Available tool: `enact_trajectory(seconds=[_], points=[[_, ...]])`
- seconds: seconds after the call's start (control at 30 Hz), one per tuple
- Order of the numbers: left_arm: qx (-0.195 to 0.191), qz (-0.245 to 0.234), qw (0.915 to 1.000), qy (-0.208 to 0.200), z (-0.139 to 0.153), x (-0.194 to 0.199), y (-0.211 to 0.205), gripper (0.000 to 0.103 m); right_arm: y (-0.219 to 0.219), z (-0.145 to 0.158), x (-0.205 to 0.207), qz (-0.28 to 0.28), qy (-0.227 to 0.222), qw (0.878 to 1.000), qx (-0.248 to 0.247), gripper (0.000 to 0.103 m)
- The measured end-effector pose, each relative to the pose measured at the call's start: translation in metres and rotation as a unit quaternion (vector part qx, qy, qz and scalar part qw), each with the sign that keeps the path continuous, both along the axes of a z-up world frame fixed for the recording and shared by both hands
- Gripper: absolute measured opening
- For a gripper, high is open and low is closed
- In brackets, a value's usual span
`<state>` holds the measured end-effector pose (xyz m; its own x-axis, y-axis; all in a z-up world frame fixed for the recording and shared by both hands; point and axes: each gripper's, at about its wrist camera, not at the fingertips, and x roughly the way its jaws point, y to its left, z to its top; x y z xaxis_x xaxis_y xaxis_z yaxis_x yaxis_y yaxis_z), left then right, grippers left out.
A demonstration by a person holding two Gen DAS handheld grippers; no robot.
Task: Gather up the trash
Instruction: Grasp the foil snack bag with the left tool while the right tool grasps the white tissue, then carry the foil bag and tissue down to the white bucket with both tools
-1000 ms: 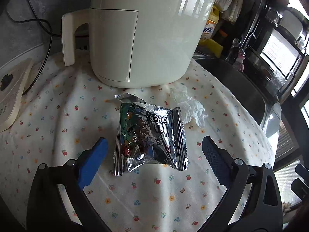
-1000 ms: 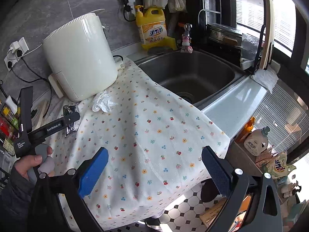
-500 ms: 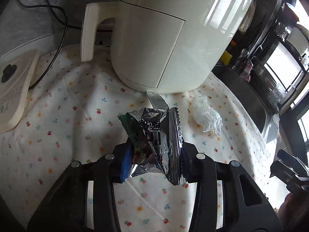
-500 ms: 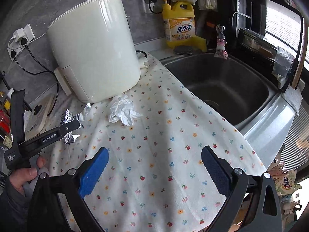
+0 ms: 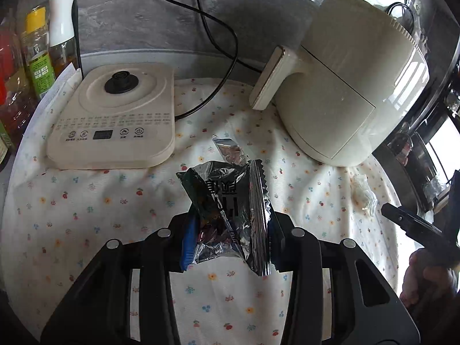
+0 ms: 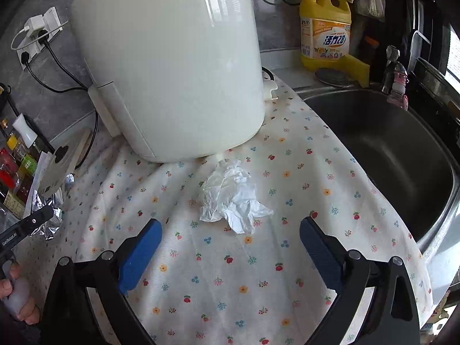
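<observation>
My left gripper (image 5: 228, 243) is shut on a crumpled silver and green foil snack wrapper (image 5: 227, 210) and holds it above the floral cloth (image 5: 86, 201). The wrapper's edge also shows at the left of the right wrist view (image 6: 49, 224). A crumpled white tissue (image 6: 230, 198) lies on the cloth just in front of the cream air fryer (image 6: 172, 66). My right gripper (image 6: 230, 247) is open and empty, its blue pads (image 6: 138, 256) on either side of the near end of the tissue. The tissue also shows at the right of the left wrist view (image 5: 363, 195).
A cream kettle base (image 5: 115, 123) with a black cord sits left of the air fryer (image 5: 345, 92). Bottles (image 5: 37, 49) stand at the far left. A steel sink (image 6: 388, 149) lies right of the cloth, with a yellow detergent bottle (image 6: 325, 31) behind it.
My left gripper closed on the foil wrapper, lifted it and swung left, bringing the kettle base into view. My right gripper moved in low over the cloth up to the tissue.
</observation>
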<state>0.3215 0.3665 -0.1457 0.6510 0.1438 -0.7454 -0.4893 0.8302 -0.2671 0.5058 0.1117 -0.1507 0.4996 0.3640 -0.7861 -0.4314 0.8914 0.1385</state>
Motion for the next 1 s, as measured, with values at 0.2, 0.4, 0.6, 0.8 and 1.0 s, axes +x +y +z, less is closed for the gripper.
enact_trajectory(seconds=[0.2, 0.4, 0.6, 0.8, 1.0], points=[[0.001, 0.049, 0.9988, 0.005, 0.001, -0.044, 0.018, 0.040, 0.029, -0.018, 0.028, 0.011, 0.004, 1.000, -0.016, 0.094], [0.000, 0.081, 0.9966, 0.009, -0.001, -0.072, 0.024, 0.040, 0.041, -0.032, 0.041, 0.025, 0.035, 0.999, -0.021, 0.026], [0.006, 0.087, 0.9962, 0.005, 0.005, -0.087, 0.010, 0.040, 0.023, -0.025, 0.018, 0.039, 0.032, 0.999, -0.013, 0.014], [0.009, 0.083, 0.9965, -0.002, 0.012, -0.101, -0.024, 0.040, -0.009, -0.013, -0.016, 0.056, 0.026, 0.998, 0.004, 0.014], [0.009, 0.074, 0.9972, -0.007, 0.015, -0.112, -0.070, 0.040, -0.052, 0.001, -0.052, 0.066, 0.018, 0.997, 0.019, 0.014]])
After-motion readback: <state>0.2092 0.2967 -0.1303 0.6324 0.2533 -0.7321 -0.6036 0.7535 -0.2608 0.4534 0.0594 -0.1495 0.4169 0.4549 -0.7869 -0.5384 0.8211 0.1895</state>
